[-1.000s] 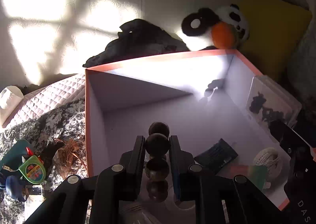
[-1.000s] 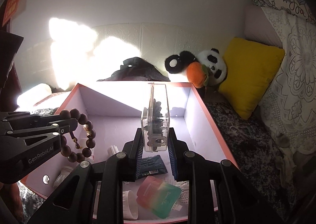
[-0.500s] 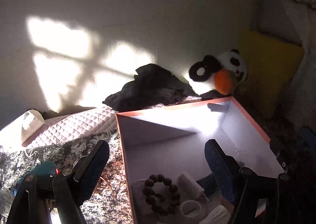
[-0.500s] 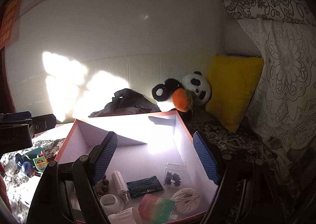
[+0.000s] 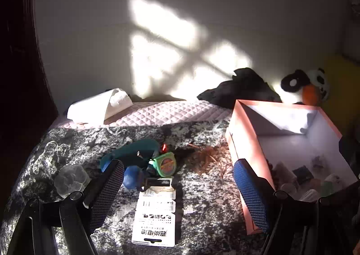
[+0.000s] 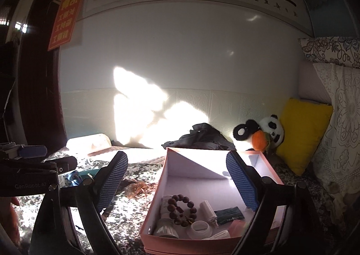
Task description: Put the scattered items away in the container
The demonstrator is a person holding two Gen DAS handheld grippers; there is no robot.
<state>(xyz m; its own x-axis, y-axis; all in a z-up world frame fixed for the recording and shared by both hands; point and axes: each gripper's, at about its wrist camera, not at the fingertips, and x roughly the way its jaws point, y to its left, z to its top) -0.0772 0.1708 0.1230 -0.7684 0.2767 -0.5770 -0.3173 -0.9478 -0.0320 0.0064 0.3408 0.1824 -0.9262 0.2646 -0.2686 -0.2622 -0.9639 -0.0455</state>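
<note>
The pink-rimmed box [image 5: 238, 149] stands at the right of the left wrist view and in the middle of the right wrist view [image 6: 155, 205]. Inside lie a brown bead bracelet [image 6: 181, 209], a dark packet [image 6: 228, 214], a bulb [image 6: 208, 210] and white pieces. On the patterned blanket lie a white battery card [image 5: 156, 216], a green tape measure [image 5: 166, 164], a teal and blue toy [image 5: 132, 160] and a clear lid [image 5: 70, 179]. My left gripper [image 5: 178, 187] is open and empty above the battery card. My right gripper [image 6: 177, 182] is open and empty above the box's left wall.
A brown tangle [image 5: 207, 160] lies beside the box. A white tissue pack [image 5: 99, 106], dark clothes [image 5: 240, 88], a panda plush [image 6: 258, 133] and a yellow cushion [image 6: 301, 133] line the wall. The left gripper's body shows at the left of the right wrist view [image 6: 31, 171].
Both grippers let go of the bracelet and the clear case into the box, opened wide and rose. The left gripper swung left over the scattered items.
</note>
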